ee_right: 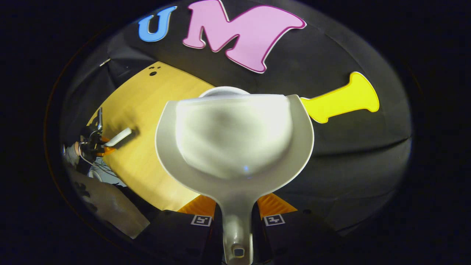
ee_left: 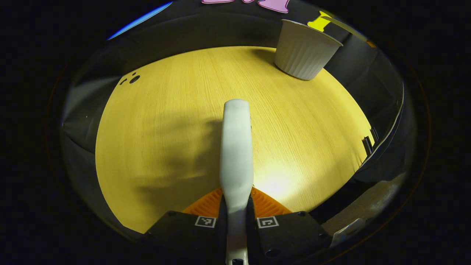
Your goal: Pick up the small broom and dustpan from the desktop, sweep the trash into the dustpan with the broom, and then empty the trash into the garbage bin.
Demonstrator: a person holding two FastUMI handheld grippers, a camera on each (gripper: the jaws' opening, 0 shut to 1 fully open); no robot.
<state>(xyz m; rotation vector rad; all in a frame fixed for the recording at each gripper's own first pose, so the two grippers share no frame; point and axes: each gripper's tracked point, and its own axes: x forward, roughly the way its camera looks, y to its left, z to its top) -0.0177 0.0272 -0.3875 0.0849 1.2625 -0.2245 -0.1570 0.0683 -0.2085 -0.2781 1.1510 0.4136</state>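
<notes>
The right gripper (ee_right: 237, 217) clamps the dustpan (ee_right: 235, 140), tipped over the bin (ee_right: 224, 91) at twelve o'clock to empty it, while the left gripper (ee_left: 235, 213) pinches the broom (ee_left: 236, 147).

The right gripper (ee_right: 237, 217) at the bottom centre has its jaws closed on the handle of the dustpan (ee_right: 235, 143), whose scoop fills mid-frame. At left, the other gripper (ee_right: 97, 147) holds the broom (ee_right: 119, 137) over the table (ee_right: 147, 110).
</notes>
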